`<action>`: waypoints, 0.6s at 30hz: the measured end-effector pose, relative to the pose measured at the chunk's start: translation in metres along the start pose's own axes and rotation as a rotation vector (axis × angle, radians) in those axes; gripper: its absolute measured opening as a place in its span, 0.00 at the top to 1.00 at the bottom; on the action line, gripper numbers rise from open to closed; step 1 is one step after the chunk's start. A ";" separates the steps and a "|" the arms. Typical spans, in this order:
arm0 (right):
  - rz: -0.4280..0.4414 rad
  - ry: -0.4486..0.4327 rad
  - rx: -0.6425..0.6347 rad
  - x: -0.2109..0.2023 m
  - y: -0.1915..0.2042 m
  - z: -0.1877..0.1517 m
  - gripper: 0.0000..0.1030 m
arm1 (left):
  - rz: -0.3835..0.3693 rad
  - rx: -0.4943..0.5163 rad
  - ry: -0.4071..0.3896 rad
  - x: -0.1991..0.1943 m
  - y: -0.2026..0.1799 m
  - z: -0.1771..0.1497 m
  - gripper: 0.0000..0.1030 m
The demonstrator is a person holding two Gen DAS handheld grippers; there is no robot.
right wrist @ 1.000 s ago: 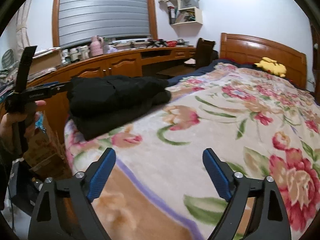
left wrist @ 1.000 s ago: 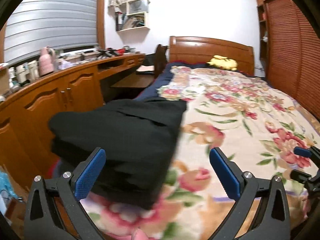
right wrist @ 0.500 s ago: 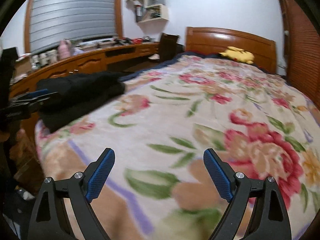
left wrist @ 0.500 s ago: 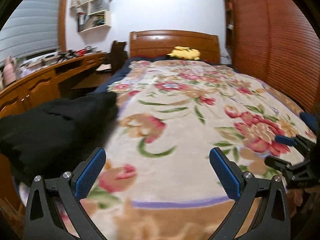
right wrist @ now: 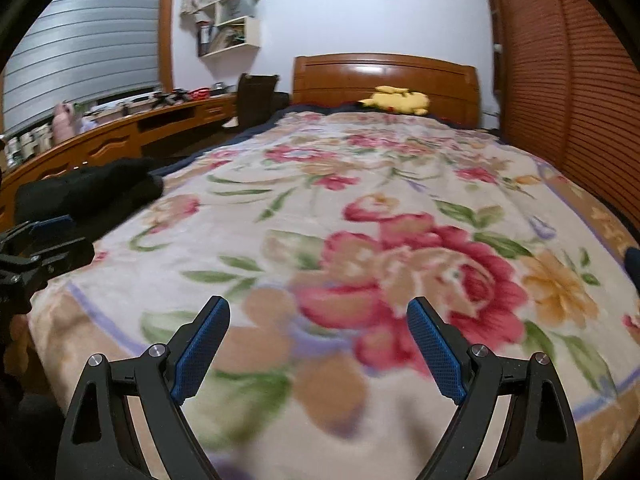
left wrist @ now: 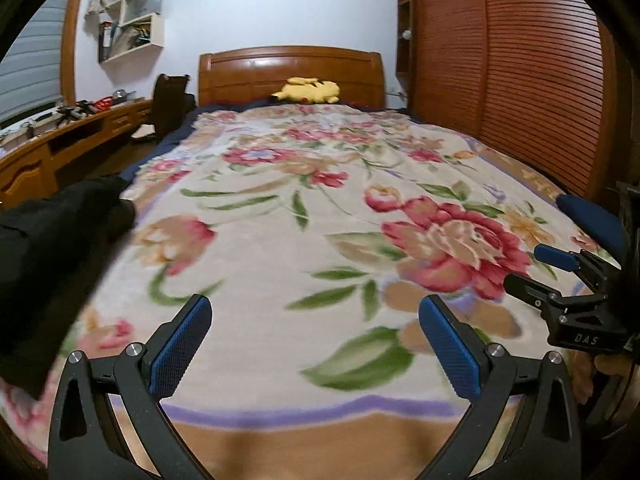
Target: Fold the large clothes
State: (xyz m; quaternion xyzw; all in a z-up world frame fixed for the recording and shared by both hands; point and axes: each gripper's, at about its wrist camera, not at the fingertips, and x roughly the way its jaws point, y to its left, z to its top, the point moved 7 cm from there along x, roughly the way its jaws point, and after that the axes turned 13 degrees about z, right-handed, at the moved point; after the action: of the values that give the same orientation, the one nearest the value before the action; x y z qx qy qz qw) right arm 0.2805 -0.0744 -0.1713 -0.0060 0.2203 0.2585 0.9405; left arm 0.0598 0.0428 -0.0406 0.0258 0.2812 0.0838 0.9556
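Observation:
A folded black garment (left wrist: pixel 48 256) lies at the left edge of the bed, on the floral blanket (left wrist: pixel 312 216); it also shows in the right wrist view (right wrist: pixel 84 192). My left gripper (left wrist: pixel 316 344) is open and empty above the foot of the bed, to the right of the garment. My right gripper (right wrist: pixel 320 344) is open and empty over the blanket's big red flower. The right gripper shows at the right edge of the left wrist view (left wrist: pixel 568 276), and the left gripper at the left edge of the right wrist view (right wrist: pixel 36 248).
A wooden headboard (left wrist: pixel 292 76) with a yellow plush toy (left wrist: pixel 310 90) stands at the far end. A long wooden desk and cabinets (right wrist: pixel 120 136) run along the left. A slatted wooden wardrobe (left wrist: pixel 520 72) lines the right. A dark blue cloth (left wrist: pixel 588 220) lies at the bed's right edge.
Both grippers have swung right, away from the folded black garment, which has slid to the left edge of both views. Both stay open and empty.

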 end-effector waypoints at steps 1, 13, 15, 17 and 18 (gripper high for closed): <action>-0.004 0.001 0.016 -0.003 -0.004 -0.002 0.11 | -0.007 0.002 0.004 0.002 -0.006 -0.001 0.00; -0.096 -0.060 0.049 -0.046 -0.026 -0.004 0.11 | -0.070 -0.005 -0.066 -0.015 -0.061 0.016 0.00; -0.102 -0.080 0.042 -0.051 -0.023 -0.006 0.11 | -0.057 0.002 -0.094 -0.022 -0.061 0.018 0.00; -0.117 -0.104 0.029 -0.058 -0.019 -0.008 0.11 | -0.060 0.002 -0.115 -0.029 -0.061 0.019 0.00; -0.118 -0.118 0.028 -0.061 -0.018 -0.009 0.11 | -0.061 0.001 -0.121 -0.032 -0.061 0.019 0.00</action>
State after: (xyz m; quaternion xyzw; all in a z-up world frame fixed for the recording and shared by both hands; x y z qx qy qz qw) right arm 0.2385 -0.1205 -0.1558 0.0095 0.1671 0.1993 0.9655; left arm 0.0530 -0.0228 -0.0133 0.0226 0.2235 0.0525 0.9730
